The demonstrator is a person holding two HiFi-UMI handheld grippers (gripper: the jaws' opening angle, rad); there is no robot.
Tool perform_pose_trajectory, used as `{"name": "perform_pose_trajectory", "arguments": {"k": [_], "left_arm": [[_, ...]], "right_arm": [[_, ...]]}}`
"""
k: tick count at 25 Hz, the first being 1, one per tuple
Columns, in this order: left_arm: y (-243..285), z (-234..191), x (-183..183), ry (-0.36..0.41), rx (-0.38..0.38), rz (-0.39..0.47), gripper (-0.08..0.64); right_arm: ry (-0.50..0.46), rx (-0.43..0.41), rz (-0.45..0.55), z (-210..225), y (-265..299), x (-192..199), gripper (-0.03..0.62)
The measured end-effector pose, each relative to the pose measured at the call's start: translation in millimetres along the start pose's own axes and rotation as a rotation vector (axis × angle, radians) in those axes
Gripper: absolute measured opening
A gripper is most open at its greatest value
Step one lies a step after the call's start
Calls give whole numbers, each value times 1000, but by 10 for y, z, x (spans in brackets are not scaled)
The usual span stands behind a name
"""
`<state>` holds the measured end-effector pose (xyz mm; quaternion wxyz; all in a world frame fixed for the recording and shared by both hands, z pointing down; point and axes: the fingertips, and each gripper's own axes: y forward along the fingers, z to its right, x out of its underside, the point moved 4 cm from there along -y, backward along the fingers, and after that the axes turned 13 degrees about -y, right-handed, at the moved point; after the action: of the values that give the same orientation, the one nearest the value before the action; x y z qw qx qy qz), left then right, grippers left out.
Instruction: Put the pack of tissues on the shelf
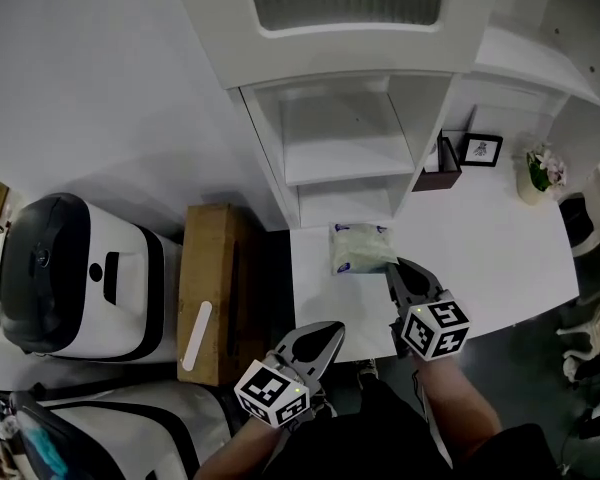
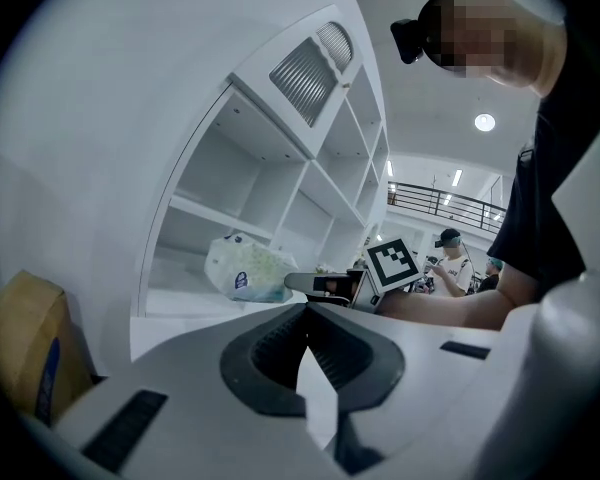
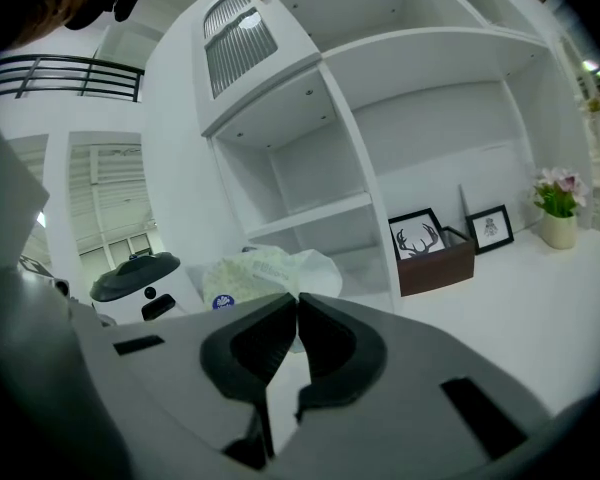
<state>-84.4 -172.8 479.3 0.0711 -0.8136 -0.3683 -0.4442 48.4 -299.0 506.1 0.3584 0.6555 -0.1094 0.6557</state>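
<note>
Head view gives us a white counter (image 1: 500, 258) with a white shelf unit (image 1: 350, 138) standing along its back edge. To the right of the unit's upright sit a brown wooden box (image 1: 438, 168) with an antler picture leaning in it, a small framed picture (image 1: 482, 149) and a pot of pink flowers (image 1: 538, 173), all well apart from the work. Left of the counter, on the floor, we see a tall cardboard box (image 1: 210, 288) and beside it a white appliance with a dark top (image 1: 70, 278). The pack of tissues (image 1: 360, 248) is over the counter just in front of the unit's lowest compartment; we cannot tell whether it rests on the surface or hangs slightly above it. It is a soft, bulging pack in a pale wrapper with faint green print and a round blue label at one end. The right hand-held gripper (image 1: 392, 266) meets the pack at its near right corner, and in the right gripper view its jaws are pressed together at the tips right on the wrapper's edge, pinching it as far as we can make out. The left hand-held gripper (image 1: 335, 330) sits at the counter's near edge, apart from the pack, its jaws closed tip to tip with nothing between them.
</note>
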Motion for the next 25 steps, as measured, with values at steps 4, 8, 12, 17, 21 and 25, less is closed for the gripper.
{"name": "perform_pose_trajectory", "arguments": {"k": [4, 8, 12, 17, 21, 25], "left_arm": [[144, -26, -4, -8, -12, 2, 3], [262, -68, 19, -22, -28, 8, 3], [378, -127, 36, -35, -47, 16, 3], [536, -236, 58, -56, -75, 21, 3], [668, -301, 81, -65, -90, 18, 3], [778, -363, 100, -77, -105, 18, 3]], "right_arm": [[-5, -14, -7, 134, 178, 6, 8], [-9, -21, -16, 249, 357, 39, 8], [-10, -31, -33, 348, 548, 83, 9], [-10, -41, -50, 484, 781, 123, 9], [-11, -37, -69, 609, 970, 190, 9], [-2, -36, -94, 698, 1181, 294, 9]]}}
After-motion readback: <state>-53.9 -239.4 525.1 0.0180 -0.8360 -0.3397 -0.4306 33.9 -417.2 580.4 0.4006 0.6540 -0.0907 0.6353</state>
